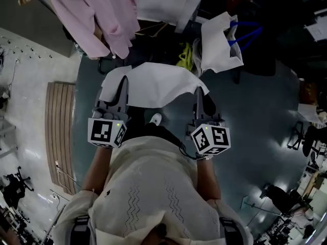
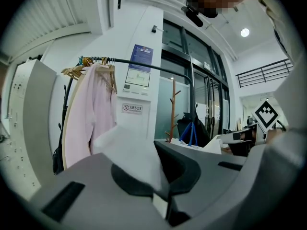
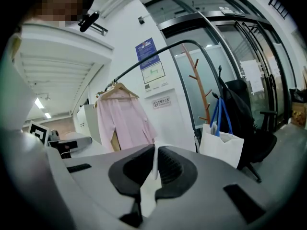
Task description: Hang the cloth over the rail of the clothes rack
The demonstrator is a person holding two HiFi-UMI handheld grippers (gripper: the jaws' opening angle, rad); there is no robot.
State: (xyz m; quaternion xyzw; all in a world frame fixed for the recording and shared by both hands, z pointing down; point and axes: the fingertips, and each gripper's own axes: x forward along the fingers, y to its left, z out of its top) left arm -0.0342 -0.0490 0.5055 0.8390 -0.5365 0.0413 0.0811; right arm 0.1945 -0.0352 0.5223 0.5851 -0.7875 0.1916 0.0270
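Observation:
A white cloth [image 1: 153, 84] hangs stretched between my two grippers in the head view. My left gripper [image 1: 122, 81] is shut on its left corner, and the cloth [image 2: 127, 155] bulges up from between the jaws. My right gripper [image 1: 198, 92] is shut on the right edge; a thin fold of cloth [image 3: 152, 176] is pinched between the dark pads. The black rail [image 3: 158, 51] of the clothes rack arches above and ahead, with a pink shirt [image 3: 122, 121] on a wooden hanger at its left end. The rail [image 2: 139, 63] also runs across the left gripper view, well beyond the cloth.
A white tote bag with blue handles [image 1: 219, 42] stands to the right of the rack. More white cloth [image 1: 163, 1] hangs over the rail beside the pink shirt [image 1: 89, 17]. A wooden coat stand [image 3: 200, 87], a black chair [image 3: 249, 123] and a wooden platform [image 1: 59, 131] are around.

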